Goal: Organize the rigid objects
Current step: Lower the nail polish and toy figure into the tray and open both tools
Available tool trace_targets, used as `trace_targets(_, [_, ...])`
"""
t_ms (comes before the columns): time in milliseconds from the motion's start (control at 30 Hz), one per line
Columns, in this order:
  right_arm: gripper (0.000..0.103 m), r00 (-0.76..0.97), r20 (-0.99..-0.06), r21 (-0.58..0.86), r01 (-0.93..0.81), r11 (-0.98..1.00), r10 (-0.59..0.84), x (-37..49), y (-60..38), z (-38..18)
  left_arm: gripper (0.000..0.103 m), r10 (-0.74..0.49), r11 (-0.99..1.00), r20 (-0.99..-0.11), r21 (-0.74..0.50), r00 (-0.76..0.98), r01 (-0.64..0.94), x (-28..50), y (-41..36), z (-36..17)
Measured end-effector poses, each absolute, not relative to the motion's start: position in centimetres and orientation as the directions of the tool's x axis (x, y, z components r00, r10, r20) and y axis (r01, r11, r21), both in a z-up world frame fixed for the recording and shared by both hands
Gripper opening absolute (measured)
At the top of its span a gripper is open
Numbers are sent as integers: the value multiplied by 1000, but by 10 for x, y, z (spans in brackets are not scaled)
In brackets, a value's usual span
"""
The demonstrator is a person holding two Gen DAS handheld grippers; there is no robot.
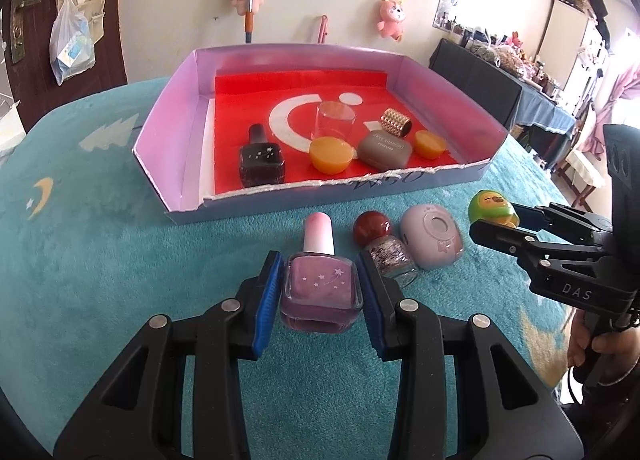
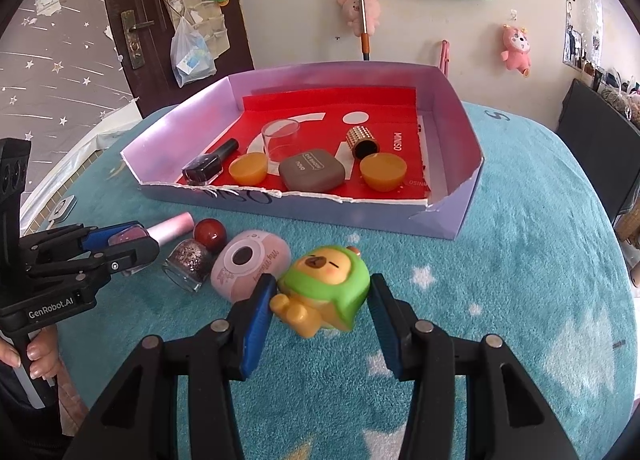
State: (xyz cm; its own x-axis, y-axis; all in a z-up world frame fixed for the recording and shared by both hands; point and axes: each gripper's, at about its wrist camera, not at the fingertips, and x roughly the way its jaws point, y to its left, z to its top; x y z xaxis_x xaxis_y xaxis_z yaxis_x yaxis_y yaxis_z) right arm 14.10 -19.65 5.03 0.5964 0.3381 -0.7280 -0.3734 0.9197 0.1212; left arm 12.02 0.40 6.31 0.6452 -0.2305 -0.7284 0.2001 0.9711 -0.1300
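Two pairs of fingers are at work, and I read this as the pick-up step for both. My left gripper (image 1: 320,292) has its blue pads against the two sides of the pink polish bottle (image 1: 320,292), which lies on the counter (image 1: 100,280) with its pale cap pointing toward the box; I judge the fingers clenched on the glass body, though I cannot tell whether the bottle has left the cloth. My right gripper (image 2: 320,306) straddles the green-hooded figurine (image 2: 326,292). Its left pad touches or nearly touches the toy, while a gap shows at the right pad, so I call those fingers released, not yet gripping.

Just beside the pink bottle sit a glitter bottle with a red ball cap (image 1: 384,256) and a lilac oval case (image 1: 432,238), both on the counter, close in front of the box.

Beyond them, the shallow lilac box (image 1: 168,123) with its red liner already holds a dark polish bottle (image 1: 262,157), a clear cup (image 1: 334,119), two orange domes, a grey case (image 1: 384,151) and a gold studded tube (image 1: 396,121).

Next, I judge, the right fingers must close squarely on the rounded, tilted toy, which may slip, and the left must lift clear of the torn front wall before setting down in a free spot.
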Motion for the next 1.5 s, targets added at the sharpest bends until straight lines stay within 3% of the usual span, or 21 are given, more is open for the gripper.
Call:
trace_targets(367, [50,605,-701,150,-393,907,378,144,-197,67,35,-287,958,-674,-183,681,222,123,12,97])
trace_targets(600, [50,611,-650,185,-448,874,451,186,-190,113,35,-322,947,-649,-214,689,241,186,19,127])
trace_targets(800, [50,543,-683,258,-447,856,489,263,-176,124,35,-284,958,-713,-177,641,227,257,14,123])
trace_targets(1033, [50,435,-768,298,-407,863,470,328,-157,99,35,-250,964,-788,-148,562,221,310,5,98])
trace_targets(1500, [50,310,-853,297,-374,878,421,366,-149,62,35,-212,969,-851,-117,480,219,327,-2,64])
